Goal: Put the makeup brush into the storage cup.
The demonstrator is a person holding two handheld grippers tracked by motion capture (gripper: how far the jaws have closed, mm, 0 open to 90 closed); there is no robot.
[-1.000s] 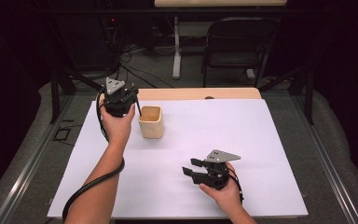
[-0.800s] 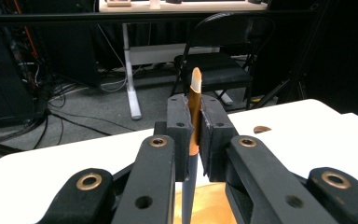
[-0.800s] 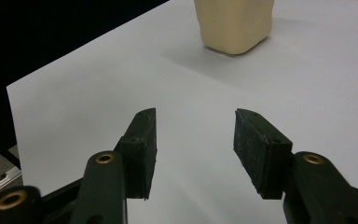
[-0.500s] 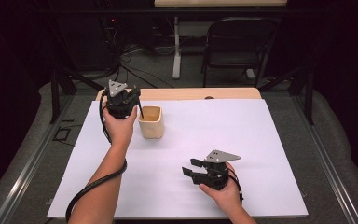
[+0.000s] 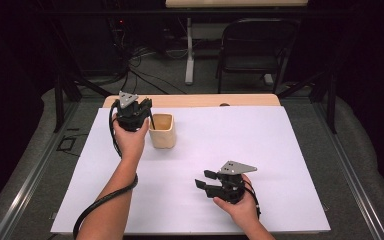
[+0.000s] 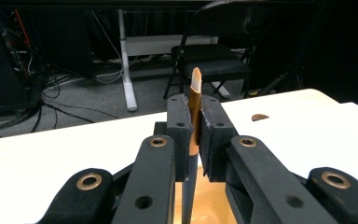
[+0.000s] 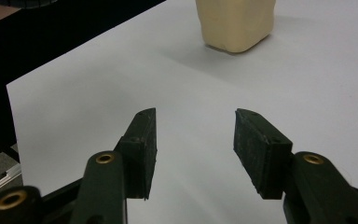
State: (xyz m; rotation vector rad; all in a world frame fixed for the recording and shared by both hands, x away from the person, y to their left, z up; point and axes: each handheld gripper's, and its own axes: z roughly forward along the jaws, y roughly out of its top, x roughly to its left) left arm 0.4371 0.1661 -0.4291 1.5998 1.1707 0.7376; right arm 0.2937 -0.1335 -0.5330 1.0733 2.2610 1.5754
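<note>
The white sheet (image 5: 280,150) on the table looks like smooth matt paper, and the table edge (image 5: 200,100) beyond it looks like pale wood. The cup (image 5: 162,130) has a dull cream surface, perhaps plastic or ceramic. The left gripper (image 6: 193,135) and right gripper (image 7: 193,140) are matt black plastic with brass-coloured rivets; their pads (image 7: 256,144) look slightly rough. The thin stick (image 6: 195,100) looks like brown wood with a pale tip. The chair (image 5: 256,47) has dark metal tubing.

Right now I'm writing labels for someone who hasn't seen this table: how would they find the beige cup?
Start at the white sheet covering the table, then look to its far left part. The beige cup stands there upright beside the left gripper, whose fingers pinch a thin brown stick. It is the sheet's sole container.
</note>
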